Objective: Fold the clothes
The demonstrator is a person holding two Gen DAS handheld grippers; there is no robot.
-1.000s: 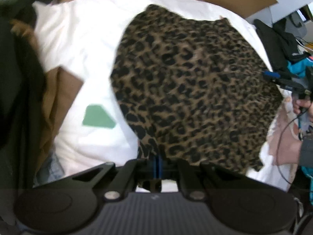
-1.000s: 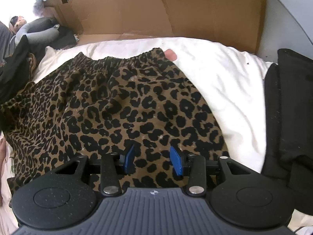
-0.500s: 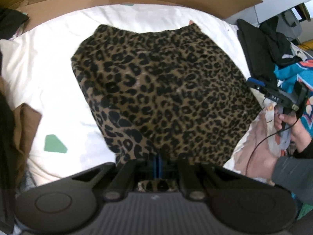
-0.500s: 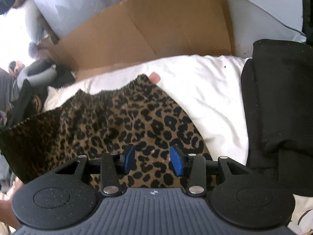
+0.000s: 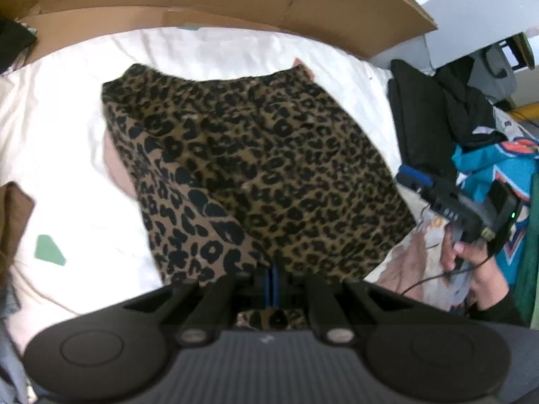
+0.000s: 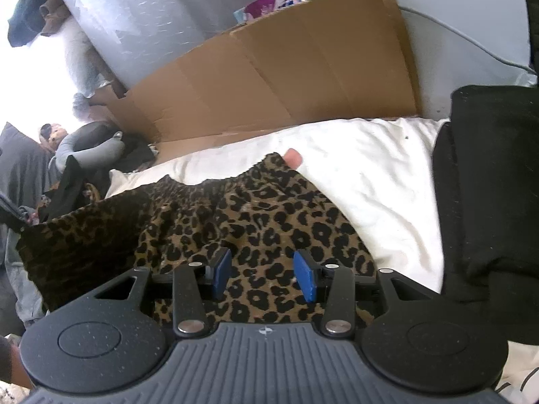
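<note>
A leopard-print garment (image 5: 262,168) lies spread on the white sheet (image 5: 67,151). My left gripper (image 5: 272,279) is shut on its near hem, and the left side of the cloth rises in a fold toward the pads. In the right wrist view that lifted part hangs at the left (image 6: 67,245), while the rest of the garment (image 6: 269,215) lies flat. My right gripper (image 6: 266,276) hovers open just over the garment's near right part with nothing between its blue pads. It also shows at the garment's right edge (image 5: 417,178), held in a hand.
Cardboard (image 6: 286,77) stands behind the sheet. A black garment (image 6: 488,185) lies to the right, with a teal jersey (image 5: 488,168) beyond it. A pink thing (image 6: 293,158) peeks from under the far waistband. A green patch (image 5: 50,250) and a brown cloth (image 5: 13,208) lie at the left.
My left gripper has lifted the hem and carried it toward the right, folding the garment's left side over. The right gripper has tipped upward a little and stayed open.
</note>
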